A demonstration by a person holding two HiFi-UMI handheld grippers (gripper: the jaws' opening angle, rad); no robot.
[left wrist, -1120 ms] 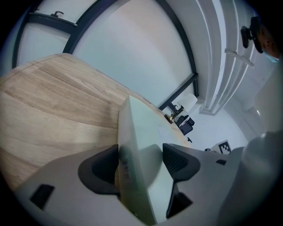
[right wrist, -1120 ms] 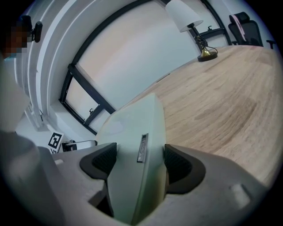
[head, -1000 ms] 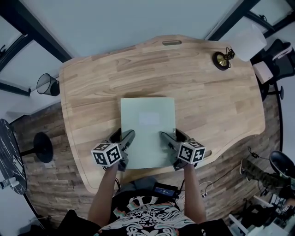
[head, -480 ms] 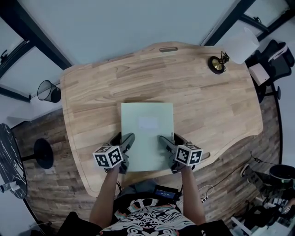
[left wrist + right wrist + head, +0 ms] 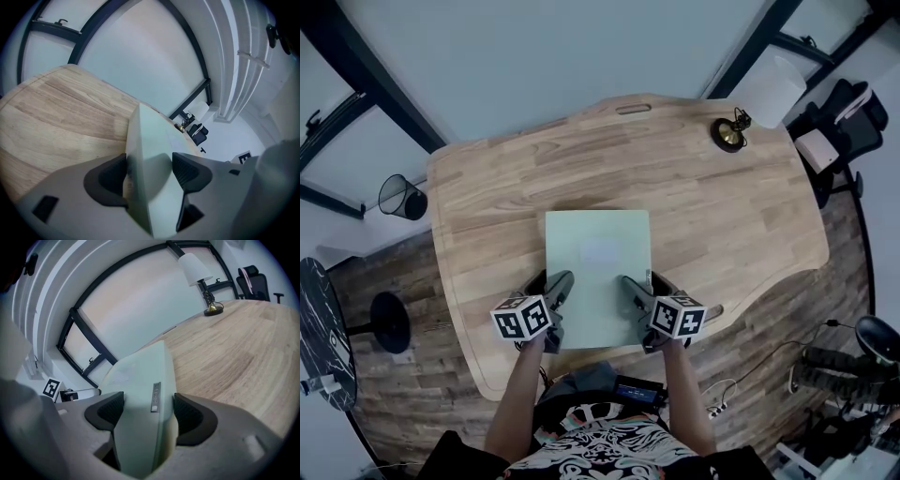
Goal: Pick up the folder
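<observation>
While a wire wastebasket (image 5: 401, 195) stands on the floor (image 5: 403, 375) off the left end of the wooden tabletop (image 5: 722, 206), the left tongs (image 5: 555, 292) are clamped on the left long edge of the pale green folder (image 5: 598, 225), close to its near end. The left gripper view shows that edge pinched between the 2 dark pads (image 5: 105, 180). The folder sits at the middle of the tabletop's near side, its near end at about the front edge, and whether it has cleared the wood cannot be told. The right tongs (image 5: 636, 298) are likewise clenched on the opposite long edge, with both pads against the folder in the right gripper view. A white-shaded lamp (image 5: 766, 89) with a brass base stands at the far right corner, an office chair (image 5: 839, 108) beyond it. The grasp looks made, so the step in hand appears to be the lift itself. The next move calls for both tongs to rise together and level, lest the thin cover bow or slip. A faint rectangular label (image 5: 602, 249) on the cover shows no legible writing, and the marks on a small metal strip (image 5: 155, 397) at the folder's right edge are too small to read
</observation>
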